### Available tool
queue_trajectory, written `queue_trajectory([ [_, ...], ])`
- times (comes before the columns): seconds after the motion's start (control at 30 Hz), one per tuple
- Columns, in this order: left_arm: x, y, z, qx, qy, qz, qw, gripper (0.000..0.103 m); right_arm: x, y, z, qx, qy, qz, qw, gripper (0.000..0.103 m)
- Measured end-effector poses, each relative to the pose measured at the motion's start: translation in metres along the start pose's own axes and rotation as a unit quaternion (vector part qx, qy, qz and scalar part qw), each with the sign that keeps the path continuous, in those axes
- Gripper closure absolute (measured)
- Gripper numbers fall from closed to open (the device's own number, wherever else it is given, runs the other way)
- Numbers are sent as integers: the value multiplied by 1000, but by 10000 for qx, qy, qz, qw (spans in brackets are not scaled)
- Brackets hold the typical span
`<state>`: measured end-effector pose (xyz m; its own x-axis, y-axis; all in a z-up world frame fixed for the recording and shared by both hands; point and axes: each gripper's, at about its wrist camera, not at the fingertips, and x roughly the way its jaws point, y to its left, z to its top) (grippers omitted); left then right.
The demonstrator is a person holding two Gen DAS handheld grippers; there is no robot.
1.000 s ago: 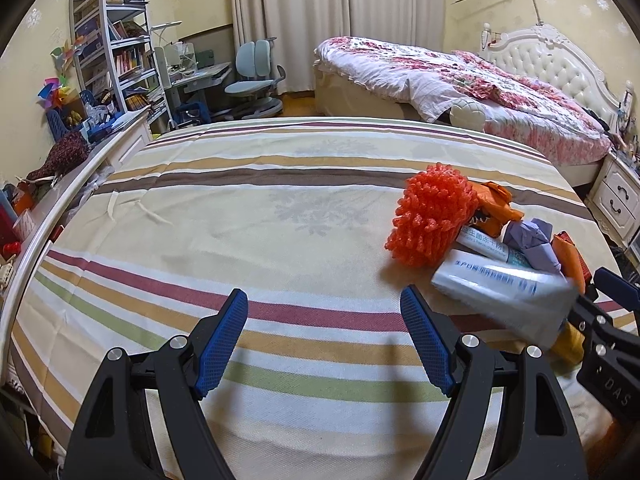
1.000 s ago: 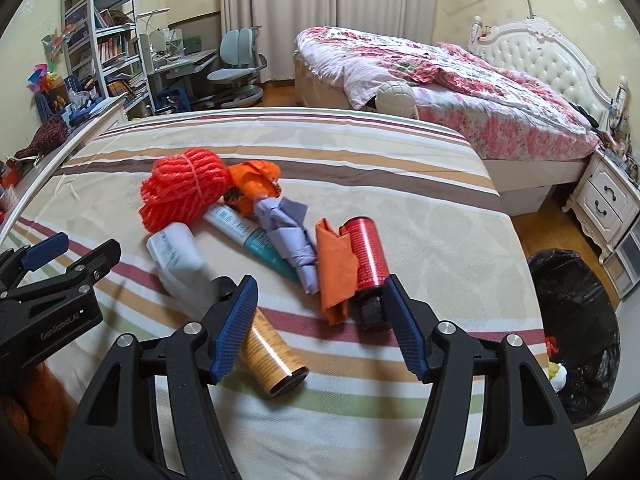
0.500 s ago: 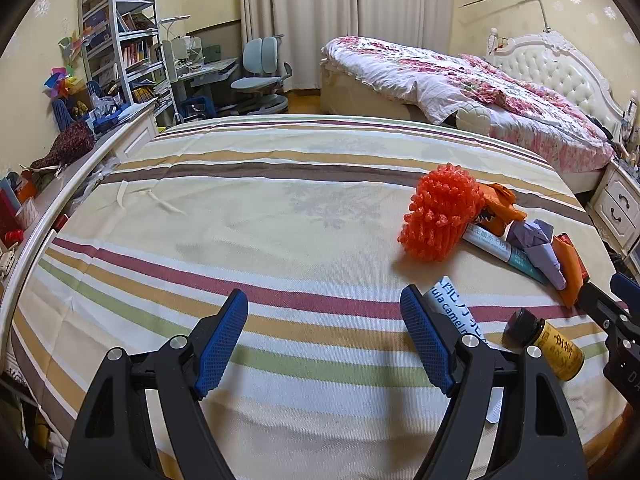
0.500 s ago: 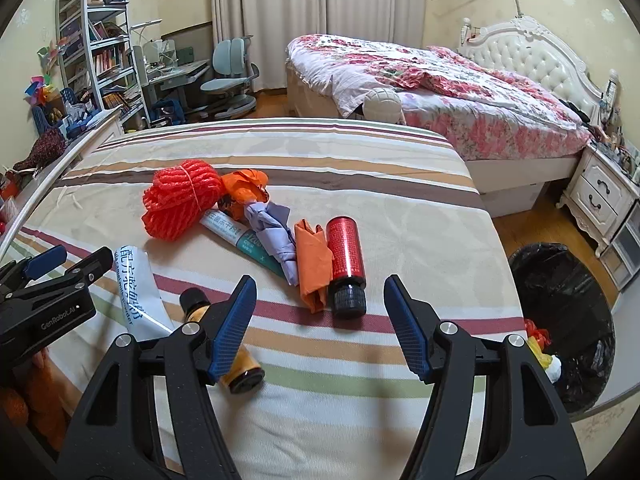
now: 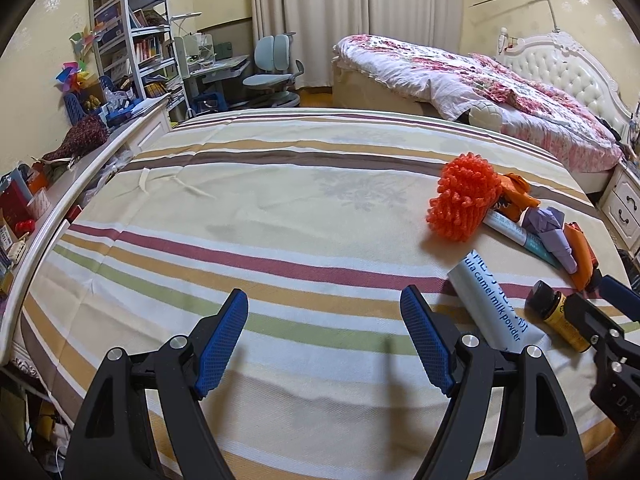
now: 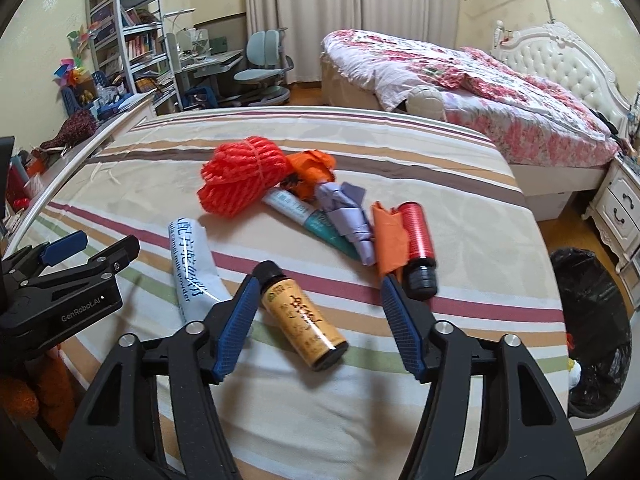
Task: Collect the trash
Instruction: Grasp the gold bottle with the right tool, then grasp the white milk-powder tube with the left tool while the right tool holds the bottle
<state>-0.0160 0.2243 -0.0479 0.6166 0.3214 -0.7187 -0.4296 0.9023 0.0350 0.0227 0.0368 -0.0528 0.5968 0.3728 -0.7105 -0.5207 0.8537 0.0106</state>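
Trash lies on the striped bed cover (image 6: 400,152): an orange net (image 6: 242,178), a white milk-powder tube (image 6: 192,264), a yellow bottle (image 6: 304,316), a teal tube (image 6: 304,214), purple paper (image 6: 348,212), orange paper (image 6: 390,236) and a red bottle (image 6: 416,236). My right gripper (image 6: 319,284) hangs over the yellow bottle with its jaws closing. The bottle lies between them, its black cap beside the left finger, and the pads do not press it. My left gripper (image 5: 324,300) stands open over bare cover. The white tube (image 5: 488,300) lies just right of it.
A bin lined with a black bag (image 6: 592,320) stands on the floor off the bed's right edge. A rail with clutter runs along the left side (image 5: 60,208). A second bed (image 5: 500,92), a desk chair (image 5: 272,76) and shelves (image 5: 124,32) are beyond.
The white tube, blurred in the air a second ago, now lies still on the cover. The right gripper's jaws have narrowed, and the yellow bottle now lies between them.
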Motion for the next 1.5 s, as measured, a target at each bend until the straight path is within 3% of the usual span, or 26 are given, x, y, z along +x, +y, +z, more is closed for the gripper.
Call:
queue_trajectory([
  [0.3, 1, 0, -2, 3, 25, -26, 10000, 27, 13, 8, -3, -126, 277, 102, 9995, 70],
  [0.5, 0, -7, -4, 82, 18, -54, 10000, 27, 11, 9, -6, -134, 281, 170, 9994, 77],
  [0.97, -7, -23, -5, 174, 31, -201, 9996, 27, -19, -21, -4, 236, -103, -9, 9997, 77],
  [1.5, -15, -55, 0, 307, 1, -362, 9989, 27, -25, -97, -14, 817, -265, -825, 9929, 77],
])
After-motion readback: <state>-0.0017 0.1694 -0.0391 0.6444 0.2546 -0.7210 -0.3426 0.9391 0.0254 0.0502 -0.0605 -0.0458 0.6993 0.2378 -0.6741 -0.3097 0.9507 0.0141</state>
